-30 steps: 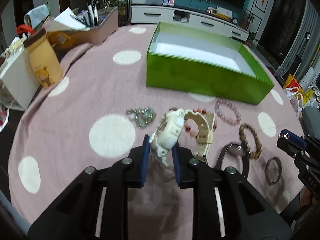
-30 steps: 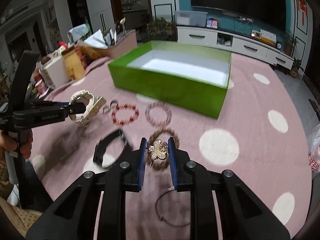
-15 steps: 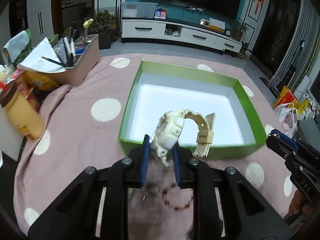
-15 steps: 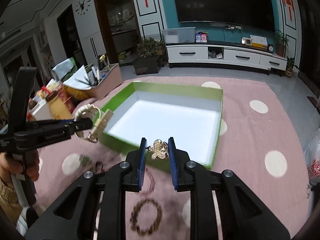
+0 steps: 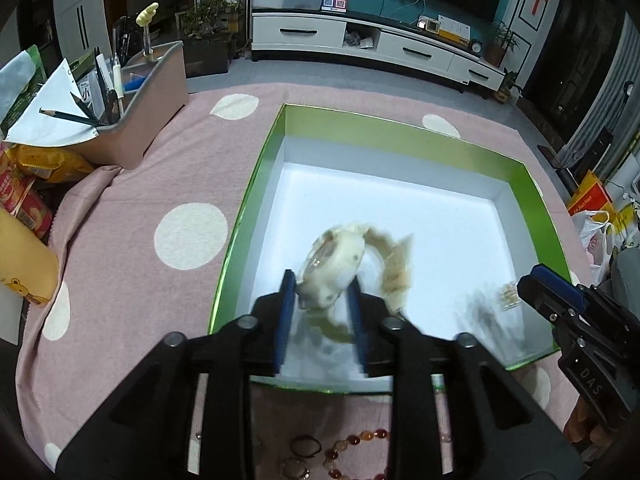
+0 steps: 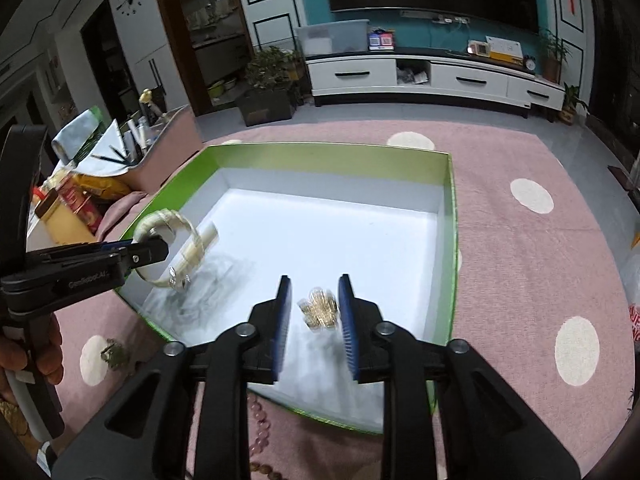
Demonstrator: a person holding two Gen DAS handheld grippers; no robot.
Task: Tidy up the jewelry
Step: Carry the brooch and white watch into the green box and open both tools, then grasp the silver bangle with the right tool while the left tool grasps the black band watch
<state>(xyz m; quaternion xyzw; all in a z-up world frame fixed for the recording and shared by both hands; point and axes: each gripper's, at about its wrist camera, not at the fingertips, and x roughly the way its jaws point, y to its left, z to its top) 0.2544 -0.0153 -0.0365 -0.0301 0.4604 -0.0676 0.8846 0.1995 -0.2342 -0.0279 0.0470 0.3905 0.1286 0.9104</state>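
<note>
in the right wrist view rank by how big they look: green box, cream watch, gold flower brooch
1. green box, by far the largest
2. cream watch
3. gold flower brooch, smallest even though it sits nearest the camera

Both tools opened (watch (image 5: 332, 266), brooch (image 6: 319, 307) freed).

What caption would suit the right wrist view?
Right gripper, opening, releases a gold brooch over the green box.

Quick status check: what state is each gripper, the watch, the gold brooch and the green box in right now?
Left gripper: jaws just opening, watch between them.
Right gripper: jaws just opening, pads clear of brooch.
Cream watch: blurred, over the box floor.
Gold brooch: loose between the jaws, blurred.
Green box: lidless.
</note>
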